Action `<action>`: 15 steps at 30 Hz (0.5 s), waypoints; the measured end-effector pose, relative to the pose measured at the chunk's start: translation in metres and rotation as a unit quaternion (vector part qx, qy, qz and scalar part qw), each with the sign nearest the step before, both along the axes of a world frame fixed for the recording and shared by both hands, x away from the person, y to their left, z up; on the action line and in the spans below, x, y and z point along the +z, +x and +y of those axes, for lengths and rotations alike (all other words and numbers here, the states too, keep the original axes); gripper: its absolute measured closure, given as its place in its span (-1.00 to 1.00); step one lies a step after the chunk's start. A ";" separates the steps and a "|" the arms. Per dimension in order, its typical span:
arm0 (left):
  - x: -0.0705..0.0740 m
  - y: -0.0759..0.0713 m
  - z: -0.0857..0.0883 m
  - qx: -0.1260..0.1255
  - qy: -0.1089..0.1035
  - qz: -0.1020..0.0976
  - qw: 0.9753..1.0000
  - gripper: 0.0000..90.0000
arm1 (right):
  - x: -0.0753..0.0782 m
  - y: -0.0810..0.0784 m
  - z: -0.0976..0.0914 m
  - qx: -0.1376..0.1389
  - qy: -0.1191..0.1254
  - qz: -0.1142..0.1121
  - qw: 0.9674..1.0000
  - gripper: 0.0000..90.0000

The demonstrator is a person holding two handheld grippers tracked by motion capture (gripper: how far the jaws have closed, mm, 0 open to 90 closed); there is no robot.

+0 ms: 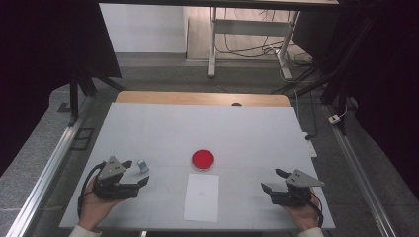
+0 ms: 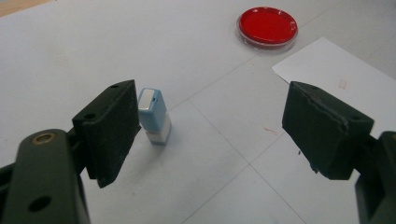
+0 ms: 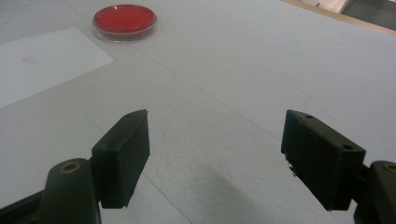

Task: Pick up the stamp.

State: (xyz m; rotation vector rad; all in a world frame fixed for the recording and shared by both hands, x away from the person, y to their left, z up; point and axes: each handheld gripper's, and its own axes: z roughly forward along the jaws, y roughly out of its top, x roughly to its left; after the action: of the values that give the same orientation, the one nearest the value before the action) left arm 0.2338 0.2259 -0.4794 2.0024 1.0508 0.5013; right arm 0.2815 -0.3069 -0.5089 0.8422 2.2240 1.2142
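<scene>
A small light-blue and white stamp (image 1: 143,166) (image 2: 154,116) stands upright on the white table, just ahead of my left gripper (image 1: 136,172) (image 2: 215,126). That gripper is open, and the stamp is close to its left jaw, a little beyond the tip. A round red ink pad (image 1: 203,159) (image 2: 267,26) (image 3: 124,20) lies near the table's middle. In front of it lies a white sheet of paper (image 1: 202,197) (image 2: 345,79) (image 3: 44,63) with a faint red mark. My right gripper (image 1: 273,180) (image 3: 215,151) is open over bare table at the right front.
The white table top (image 1: 163,128) ends in a wooden strip (image 1: 197,98) at the far side. Metal rails (image 1: 49,168) run along both sides of the table, and a desk frame with cables (image 1: 257,44) stands behind.
</scene>
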 end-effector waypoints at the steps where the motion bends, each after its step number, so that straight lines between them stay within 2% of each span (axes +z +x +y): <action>1: 0.000 0.002 0.000 -0.002 0.002 0.001 1.000 -0.56 | 0.000 0.000 0.000 0.000 0.001 0.001 1.000 -0.48; 7: 0.005 0.012 -0.002 -0.010 0.014 0.011 1.000 -0.56 | 0.000 -0.001 0.001 -0.003 -0.003 0.002 1.000 -0.48; 11: 0.010 0.020 -0.003 -0.012 0.027 0.011 1.000 -0.56 | -0.001 -0.001 0.000 -0.003 -0.001 0.003 1.000 -0.48; 15: 0.014 0.029 -0.002 -0.021 0.030 0.016 0.999 -0.55 | -0.001 -0.001 0.000 -0.004 0.000 0.003 1.000 -0.48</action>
State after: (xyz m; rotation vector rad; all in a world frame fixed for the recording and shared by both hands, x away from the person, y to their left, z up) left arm 0.2630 0.2236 -0.4652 2.0865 1.0221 0.4848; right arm 0.2809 -0.3066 -0.5096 0.8556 2.2243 1.2082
